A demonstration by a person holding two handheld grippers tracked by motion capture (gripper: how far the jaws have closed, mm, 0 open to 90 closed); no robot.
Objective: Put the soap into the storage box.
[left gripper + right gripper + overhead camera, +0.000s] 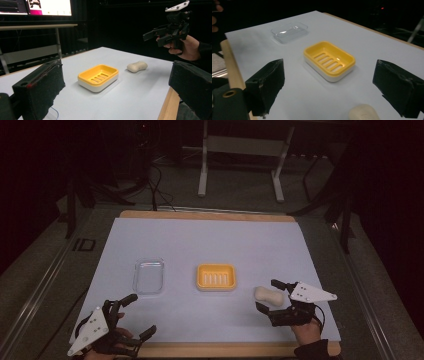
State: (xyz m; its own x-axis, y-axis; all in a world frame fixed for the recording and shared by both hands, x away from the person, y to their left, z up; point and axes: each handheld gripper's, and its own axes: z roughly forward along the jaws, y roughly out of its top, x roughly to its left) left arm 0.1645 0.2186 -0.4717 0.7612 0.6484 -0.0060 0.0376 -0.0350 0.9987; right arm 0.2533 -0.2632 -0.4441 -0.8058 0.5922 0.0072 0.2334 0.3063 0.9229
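Two grippers stand with jaws spread and empty — my right gripper (267,295) hangs just above the pale soap bar (268,294), which lies on the white table (210,237) right of the yellow soap dish (216,277), while my left gripper (131,316) waits near the front edge below the clear lid (148,275). If soap into dish is the job — none is stated — I judge the smooth, rounded bar could squirt from the pads on closing, or nudge the light dish. Soap is cut off at the bottom of the right gripper view, so I cannot tell how the jaws line up with it.
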